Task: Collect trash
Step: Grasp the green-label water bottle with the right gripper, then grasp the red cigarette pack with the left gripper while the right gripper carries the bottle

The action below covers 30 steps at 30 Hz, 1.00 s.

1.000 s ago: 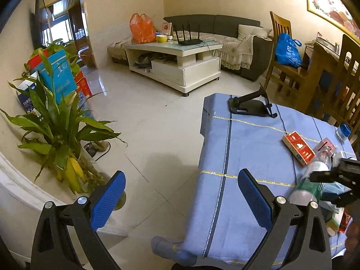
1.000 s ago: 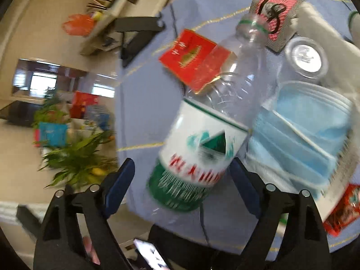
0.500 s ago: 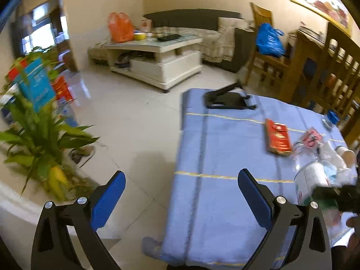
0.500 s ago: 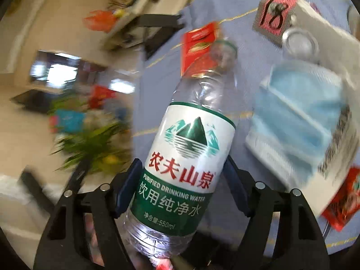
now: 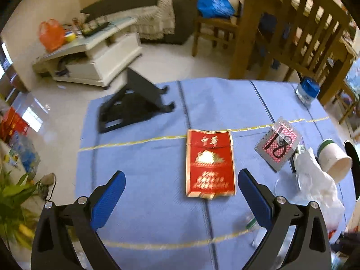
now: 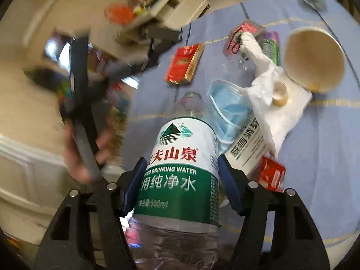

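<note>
The right claw (image 6: 181, 181) has its blue pads against both sides of a clear plastic bottle (image 6: 180, 157), and the jaws are closing on its green-and-white label. The bottle's long axis runs straight out from the claw, base nearest the camera, open neck pointing away toward the blue tablecloth (image 6: 315, 157). Just past the neck lies a blue mask (image 6: 227, 105), partly on a white pack (image 6: 247, 148); right of the mask lie crumpled tissue (image 6: 261, 67) and a paper cup (image 6: 313, 59) tipped on its side, mouth toward the camera. Farther out, left of the neck, a red packet (image 6: 183, 64) lies flat. To the claw's left a hand (image 6: 81, 157) holds the other tool, badly blurred. The left claw (image 5: 178, 193) is spread wide with nothing between its pads, pointing down at the cloth; the red packet (image 5: 210, 167) lies just ahead between them, long axis pointing away. A second ago the bottle lay slanted, neck to the upper right, between much wider jaws; now it sits straight and clamped. The left claw then saw mostly floor and plant; now it is over the table.
</note>
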Each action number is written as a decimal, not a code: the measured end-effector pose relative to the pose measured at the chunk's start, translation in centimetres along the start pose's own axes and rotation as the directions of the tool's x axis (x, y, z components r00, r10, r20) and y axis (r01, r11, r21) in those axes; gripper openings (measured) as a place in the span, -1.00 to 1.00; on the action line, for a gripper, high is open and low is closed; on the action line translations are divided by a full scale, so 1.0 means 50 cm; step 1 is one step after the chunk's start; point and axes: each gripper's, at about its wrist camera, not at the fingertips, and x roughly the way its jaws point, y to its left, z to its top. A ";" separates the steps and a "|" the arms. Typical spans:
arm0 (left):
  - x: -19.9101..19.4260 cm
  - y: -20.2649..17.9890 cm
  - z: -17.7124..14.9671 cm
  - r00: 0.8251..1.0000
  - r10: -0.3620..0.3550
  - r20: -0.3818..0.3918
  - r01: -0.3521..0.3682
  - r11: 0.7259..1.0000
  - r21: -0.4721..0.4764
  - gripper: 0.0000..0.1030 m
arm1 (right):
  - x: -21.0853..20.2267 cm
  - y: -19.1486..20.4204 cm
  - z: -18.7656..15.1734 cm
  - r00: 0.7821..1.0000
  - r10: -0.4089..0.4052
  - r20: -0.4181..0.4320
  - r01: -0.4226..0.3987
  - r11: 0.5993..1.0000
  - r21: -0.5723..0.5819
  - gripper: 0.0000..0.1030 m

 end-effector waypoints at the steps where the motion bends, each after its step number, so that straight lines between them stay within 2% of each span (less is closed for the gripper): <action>1: 0.017 -0.010 0.009 1.000 0.014 -0.012 -0.014 1.000 0.018 0.88 | 0.018 0.026 0.000 0.998 -0.067 -0.014 0.066 0.995 -0.072 0.23; 3: 0.049 -0.023 0.018 0.998 0.038 -0.044 -0.035 0.998 0.052 0.88 | 0.042 0.072 -0.005 0.981 -0.192 -0.012 0.186 0.962 -0.198 0.23; 4: 0.070 -0.026 0.020 0.996 0.043 -0.073 -0.039 0.997 0.059 0.87 | 0.057 0.100 -0.010 0.966 -0.260 -0.005 0.249 0.929 -0.273 0.23; 6: 0.098 -0.033 0.021 0.992 0.040 -0.122 -0.031 0.997 0.070 0.88 | 0.081 0.130 -0.020 0.938 -0.345 -0.002 0.321 0.875 -0.363 0.23; 8: 0.113 -0.035 0.016 0.990 0.031 -0.141 -0.022 0.997 0.071 0.90 | 0.096 0.146 -0.027 0.920 -0.391 0.006 0.358 0.837 -0.413 0.23; 9: 0.114 -0.034 0.015 0.990 0.010 -0.139 -0.001 0.998 0.066 0.88 | 0.103 0.147 -0.030 0.918 -0.396 0.008 0.362 0.833 -0.418 0.23; 11: 0.111 -0.030 0.013 0.990 -0.024 -0.139 0.033 0.997 0.063 0.65 | 0.097 0.152 -0.038 0.923 -0.384 0.006 0.352 0.840 -0.413 0.23; 12: 0.107 -0.030 0.014 0.990 -0.043 -0.134 0.053 0.996 0.066 0.19 | 0.090 0.151 -0.037 0.926 -0.378 0.008 0.349 0.846 -0.404 0.22; 13: 0.105 -0.030 0.016 0.991 -0.028 -0.134 0.038 0.996 0.076 -0.51 | 0.082 0.148 -0.037 0.929 -0.371 0.011 0.345 0.852 -0.395 0.22; 15: 0.103 -0.025 0.018 0.990 -0.032 -0.139 0.043 0.996 0.074 -0.53 | 0.070 0.144 -0.036 0.937 -0.348 0.016 0.327 0.864 -0.382 0.22; 21: 0.108 0.005 0.021 0.977 -0.135 -0.165 0.133 0.991 -0.019 -0.55 | 0.047 0.144 -0.040 0.947 -0.320 0.037 0.312 0.882 -0.353 0.22; 24: 0.104 0.008 0.015 0.958 -0.212 -0.192 0.203 0.977 -0.062 -0.20 | 0.049 0.139 -0.033 0.947 -0.319 0.033 0.310 0.887 -0.343 0.22; 26: 0.085 0.007 0.018 0.971 -0.184 -0.154 0.179 0.983 -0.046 0.14 | 0.045 0.146 -0.038 0.948 -0.317 0.032 0.308 0.886 -0.345 0.22; 27: 0.073 0.005 0.021 0.976 -0.176 -0.130 0.172 0.984 -0.038 0.45 | 0.047 0.143 -0.038 0.948 -0.316 0.033 0.307 0.886 -0.346 0.22; 28: 0.063 -0.001 0.022 0.979 -0.167 -0.115 0.165 0.986 -0.028 0.62 | 0.048 0.144 -0.039 0.948 -0.316 0.031 0.307 0.886 -0.347 0.23; 30: 0.061 -0.016 0.024 0.981 -0.162 -0.111 0.162 0.987 -0.006 0.64 | 0.051 0.141 -0.038 0.949 -0.313 0.028 0.303 0.888 -0.347 0.23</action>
